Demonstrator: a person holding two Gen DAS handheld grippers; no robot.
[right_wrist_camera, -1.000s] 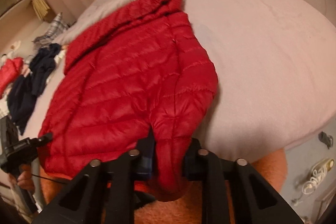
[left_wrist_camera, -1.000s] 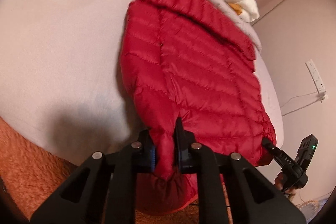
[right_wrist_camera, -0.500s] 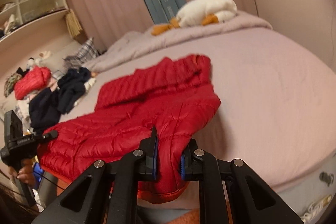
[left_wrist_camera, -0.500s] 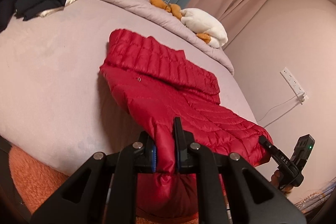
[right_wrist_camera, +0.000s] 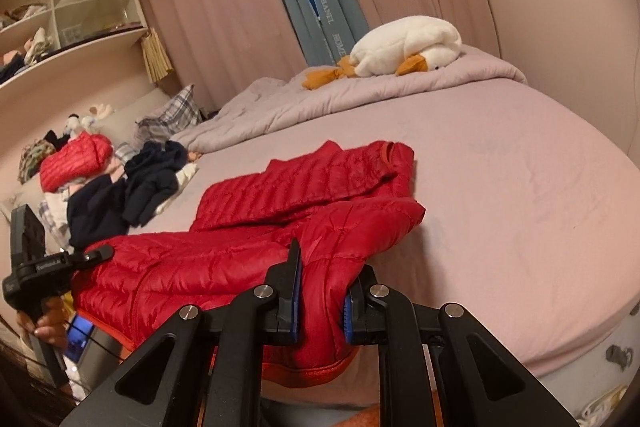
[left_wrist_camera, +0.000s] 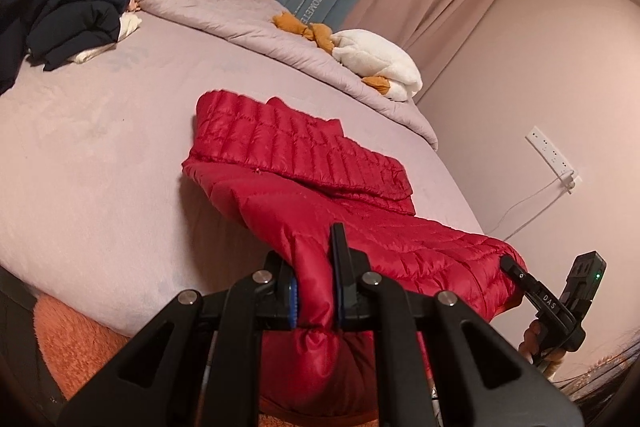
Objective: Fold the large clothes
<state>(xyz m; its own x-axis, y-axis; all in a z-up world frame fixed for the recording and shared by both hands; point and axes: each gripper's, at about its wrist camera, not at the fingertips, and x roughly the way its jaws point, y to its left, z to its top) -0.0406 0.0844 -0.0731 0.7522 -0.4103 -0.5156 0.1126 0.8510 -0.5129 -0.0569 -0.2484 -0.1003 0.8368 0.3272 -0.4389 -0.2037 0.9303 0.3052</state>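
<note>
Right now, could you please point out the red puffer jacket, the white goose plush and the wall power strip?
red puffer jacket (left_wrist_camera: 320,163), left wrist view, quilted upper panel.
white goose plush (right_wrist_camera: 416,43), right wrist view, its back.
wall power strip (left_wrist_camera: 550,153), left wrist view, its middle.

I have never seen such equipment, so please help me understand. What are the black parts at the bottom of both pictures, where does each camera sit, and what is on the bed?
The black parts are hand-held grippers, each with two fingers; a person holds one in each hand, and no robot arm is involved. Each picture comes from a wide-angle camera on one gripper, looking forward along its fingers. The left gripper and the right gripper are both shut on the near edge of a red puffer jacket, which lies on a bed. Further back lie a pile of dark clothes, a white plush goose and a rumpled blanket.
</note>
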